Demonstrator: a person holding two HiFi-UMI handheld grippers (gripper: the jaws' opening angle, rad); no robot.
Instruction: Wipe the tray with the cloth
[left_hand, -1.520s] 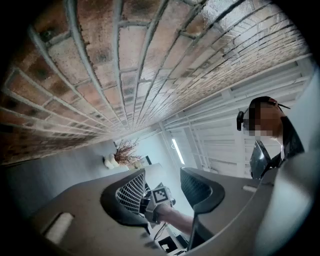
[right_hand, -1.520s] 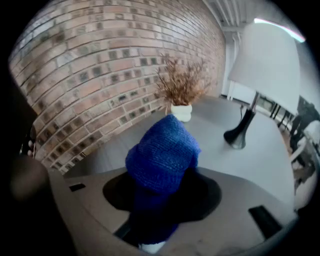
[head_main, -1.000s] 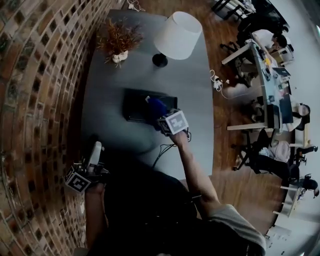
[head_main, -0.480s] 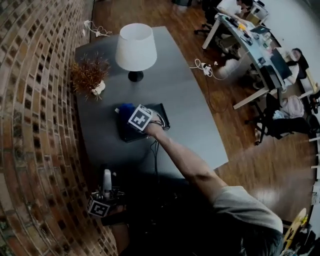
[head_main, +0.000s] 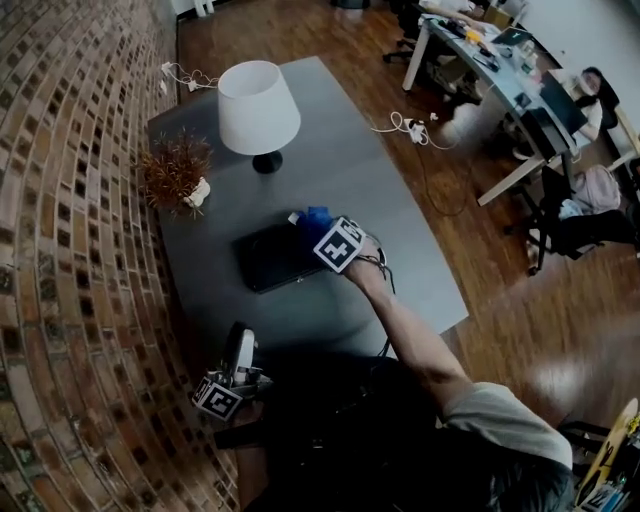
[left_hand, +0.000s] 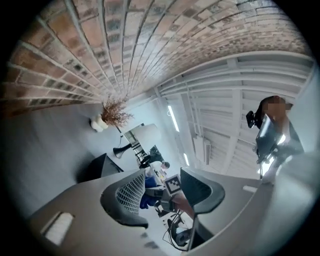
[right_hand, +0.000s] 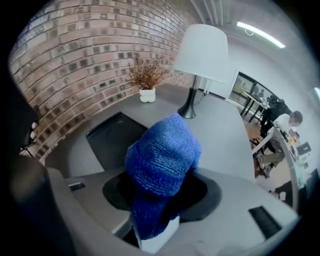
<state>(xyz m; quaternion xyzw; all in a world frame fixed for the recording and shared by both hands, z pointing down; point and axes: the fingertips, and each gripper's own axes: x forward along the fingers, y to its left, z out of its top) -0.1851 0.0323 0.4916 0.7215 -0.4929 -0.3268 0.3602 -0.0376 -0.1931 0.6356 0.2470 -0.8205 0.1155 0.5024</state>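
Blue knitted cloth (right_hand: 162, 155) is being pinched in the right gripper's (right_hand: 162, 189) fingers over the black tray's (head_main: 262, 265) far right corner; wiping seems barely begun, with most of the tray remaining. The left gripper (left_hand: 162, 192) is hanging well clear of the tray, fingers apart, empty.

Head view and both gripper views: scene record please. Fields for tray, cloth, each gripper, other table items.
tray: dark, lying flat mid-way along the grey table
cloth: blue knit, bunched, at the tray's right end; contact with the tray unclear
right gripper: shut on the cloth, pointing down
left gripper: jaws apart, nothing between them, at the table's near edge beside the brick wall
other items: white-shaded lamp and dried plant in a white pot, both beyond the tray
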